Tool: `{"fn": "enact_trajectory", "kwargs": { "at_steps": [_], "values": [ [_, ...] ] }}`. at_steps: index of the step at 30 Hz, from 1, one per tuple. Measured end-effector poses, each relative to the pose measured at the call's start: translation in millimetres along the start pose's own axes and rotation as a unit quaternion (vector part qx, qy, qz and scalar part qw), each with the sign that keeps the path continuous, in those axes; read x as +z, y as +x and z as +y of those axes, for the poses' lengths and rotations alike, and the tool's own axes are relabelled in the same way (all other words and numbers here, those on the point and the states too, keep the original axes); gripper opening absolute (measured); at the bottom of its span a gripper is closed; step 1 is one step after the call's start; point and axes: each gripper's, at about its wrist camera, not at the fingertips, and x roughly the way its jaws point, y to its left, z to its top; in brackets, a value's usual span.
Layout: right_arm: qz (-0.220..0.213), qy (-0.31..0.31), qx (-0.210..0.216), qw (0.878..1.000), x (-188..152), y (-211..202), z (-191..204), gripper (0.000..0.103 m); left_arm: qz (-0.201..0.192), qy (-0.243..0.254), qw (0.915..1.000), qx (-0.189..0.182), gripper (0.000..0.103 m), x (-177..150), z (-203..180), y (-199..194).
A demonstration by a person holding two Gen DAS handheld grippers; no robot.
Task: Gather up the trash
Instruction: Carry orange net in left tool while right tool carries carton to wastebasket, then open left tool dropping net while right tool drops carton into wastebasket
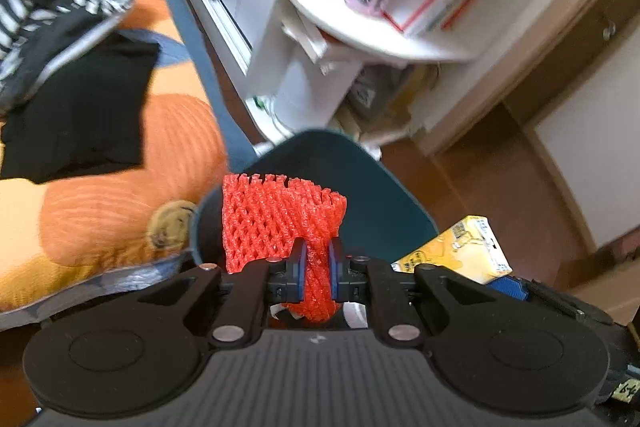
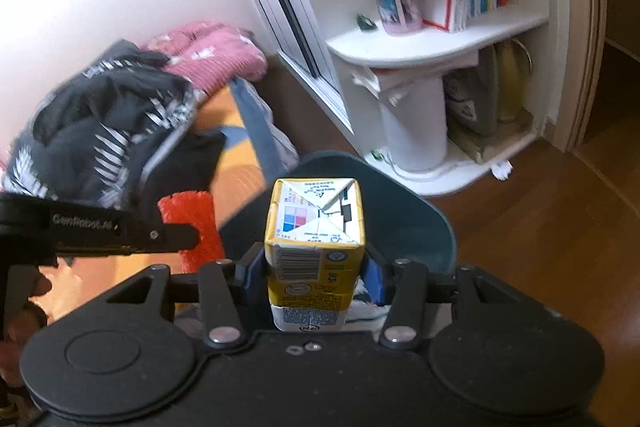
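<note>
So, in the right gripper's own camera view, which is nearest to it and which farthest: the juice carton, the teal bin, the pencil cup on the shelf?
1. Juice carton: clamped in the right gripper, centre.
2. Teal bin: just beyond, below the carton.
3. Pencil cup: farthest, on the white shelf, upper right.

foam nets: 1 (image 1: 280, 223) | drink cartons: 1 (image 2: 316, 247) | bins: 1 (image 2: 420, 223) | pencil cups: 1 (image 2: 400, 11) | hand-held grippers: 2 (image 1: 316, 263) (image 2: 316, 275)
</note>
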Motion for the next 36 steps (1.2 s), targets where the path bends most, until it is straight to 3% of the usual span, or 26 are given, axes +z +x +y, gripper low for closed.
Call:
{"fn": "enact_trajectory", "kwargs": {
  "at_steps": [12, 23, 26, 28, 30, 36],
  "values": [
    [0.061, -0.037, -0.023, 0.997, -24.4, 39.7, -5.0, 0.051, 0.088, 0.041, 0.9944, 0.043, 0.011, -20.0, -6.7, 91.9],
    [0.064, -0.038, -0.026, 0.997, -26.8, 31.9, -6.2, 0.051, 0.107, 0.039, 0.9921, 0.053, 0.013, -32.5, -0.4, 104.6],
    [0.061, -0.038, -0.03, 0.997, -27.4, 25.1, -4.7, 0.051, 0.097, 0.043, 0.993, 0.052, 0.023, -31.9, -1.4, 96.0],
    [0.059, -0.037, -0.03, 0.997, -27.1, 20.1, -3.0, 0.051, 0.089, 0.042, 0.9939, 0.05, 0.037, -31.9, -1.0, 88.2],
    [0.055, -0.038, -0.026, 0.997, -26.7, 12.7, -0.1, 0.052, 0.079, 0.04, 0.9949, 0.048, 0.06, -32.0, -0.6, 78.3],
    [0.036, -0.049, -0.012, 0.998, -22.1, -15.4, 16.8, 0.052, 0.047, 0.034, 0.9977, 0.036, 0.06, -33.7, 3.2, 37.8]
  ]
}}
